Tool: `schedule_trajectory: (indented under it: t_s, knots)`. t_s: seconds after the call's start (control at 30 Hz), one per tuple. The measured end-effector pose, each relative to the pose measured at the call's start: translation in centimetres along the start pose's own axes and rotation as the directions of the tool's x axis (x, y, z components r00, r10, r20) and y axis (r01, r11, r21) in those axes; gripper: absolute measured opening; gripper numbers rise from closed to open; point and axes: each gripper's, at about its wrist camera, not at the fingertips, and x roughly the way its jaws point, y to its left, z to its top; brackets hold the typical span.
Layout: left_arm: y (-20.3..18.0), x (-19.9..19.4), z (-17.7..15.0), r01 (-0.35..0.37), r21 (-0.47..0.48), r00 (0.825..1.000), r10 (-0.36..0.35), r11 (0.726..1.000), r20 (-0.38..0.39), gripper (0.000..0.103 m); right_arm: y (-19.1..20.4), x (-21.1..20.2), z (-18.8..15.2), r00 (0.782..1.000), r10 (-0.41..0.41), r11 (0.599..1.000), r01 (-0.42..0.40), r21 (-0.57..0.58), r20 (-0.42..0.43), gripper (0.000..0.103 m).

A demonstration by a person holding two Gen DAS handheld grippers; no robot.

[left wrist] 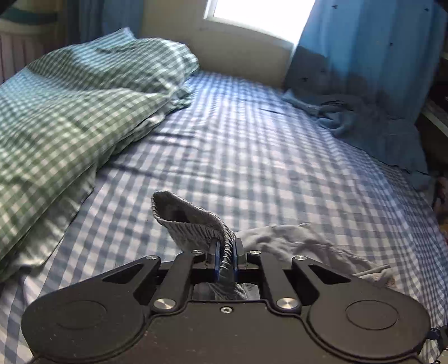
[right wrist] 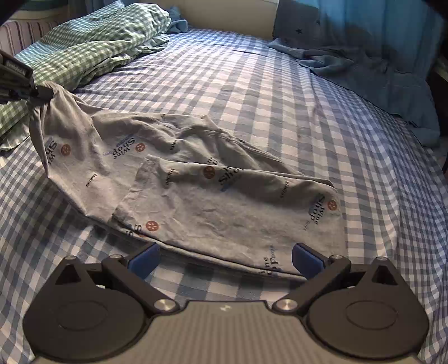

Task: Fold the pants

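Grey pants (right wrist: 212, 184) with printed words and orange dots lie crumpled on the blue checked bed sheet (right wrist: 280, 92). My left gripper (left wrist: 226, 252) is shut on the elastic waistband (left wrist: 190, 221) and lifts that end; it also shows at the far left of the right wrist view (right wrist: 36, 93), pinching the bunched cloth. The rest of the pants (left wrist: 308, 240) trails to the right in the left wrist view. My right gripper (right wrist: 224, 259) is open, just above the sheet at the near hem of the pants, touching nothing.
A green checked duvet (left wrist: 70, 106) is piled along the left side of the bed. A blue curtain (left wrist: 378, 56) hangs at the right with blue cloth (right wrist: 364, 72) heaped beneath it. A bright window (left wrist: 260, 14) is behind the bed's far end.
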Motion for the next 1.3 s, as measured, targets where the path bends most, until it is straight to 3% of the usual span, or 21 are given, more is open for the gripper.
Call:
schedule_trajectory:
  t_s: [0.2, 0.4, 0.6, 0.77, 0.97, 1.07, 1.13, 1.23, 1.3]
  knots:
    - [-10.3, -0.3, 0.6, 0.119, 0.17, 0.993, -0.121, 0.978, 0.0, 0.008, -5.3, -0.9, -2.4, 0.999, -0.033, 0.998, 0.032, 0.061, 0.006, 0.103]
    - [-21.1, 1.8, -1.8, 0.229, 0.346, 0.973, -0.213, 0.91, -0.085, 0.008, -11.9, -1.9, -5.3, 0.994, -0.105, 0.986, 0.104, 0.133, 0.001, 0.103]
    - [-29.7, 5.5, -5.5, 0.308, 0.419, 0.949, -0.25, 0.854, -0.19, 0.008, -18.1, -2.5, -8.0, 0.986, -0.163, 0.968, 0.166, 0.187, -0.031, 0.103]
    - [-33.4, 9.6, -9.1, 0.324, 0.426, 0.936, -0.221, 0.845, -0.274, 0.009, -22.1, -2.5, -9.4, 0.982, -0.182, 0.961, 0.189, 0.203, -0.055, 0.103]
    - [-34.1, 12.3, -11.9, 0.34, 0.383, 0.919, -0.216, 0.859, -0.33, 0.014, -24.4, -1.8, -9.2, 0.982, -0.179, 0.964, 0.188, 0.189, -0.062, 0.103]
    - [-33.4, 12.2, -12.1, 0.352, 0.33, 0.91, -0.237, 0.876, -0.342, 0.034, -24.6, -1.1, -8.2, 0.985, -0.161, 0.971, 0.169, 0.172, -0.055, 0.103]
    - [-32.7, 11.5, -12.0, 0.342, 0.305, 0.913, -0.238, 0.889, -0.33, 0.052, -24.4, -0.5, -7.3, 0.988, -0.147, 0.975, 0.153, 0.161, -0.046, 0.103]
    - [-30.4, 10.2, -11.5, 0.286, 0.257, 0.934, -0.209, 0.923, -0.291, 0.072, -23.7, 0.6, -5.5, 0.993, -0.11, 0.983, 0.114, 0.146, -0.035, 0.103]
    - [-28.1, 9.6, -11.1, 0.201, 0.215, 0.955, -0.143, 0.956, -0.26, 0.086, -22.9, 1.6, -4.0, 0.998, -0.06, 0.987, 0.064, 0.149, -0.031, 0.103]
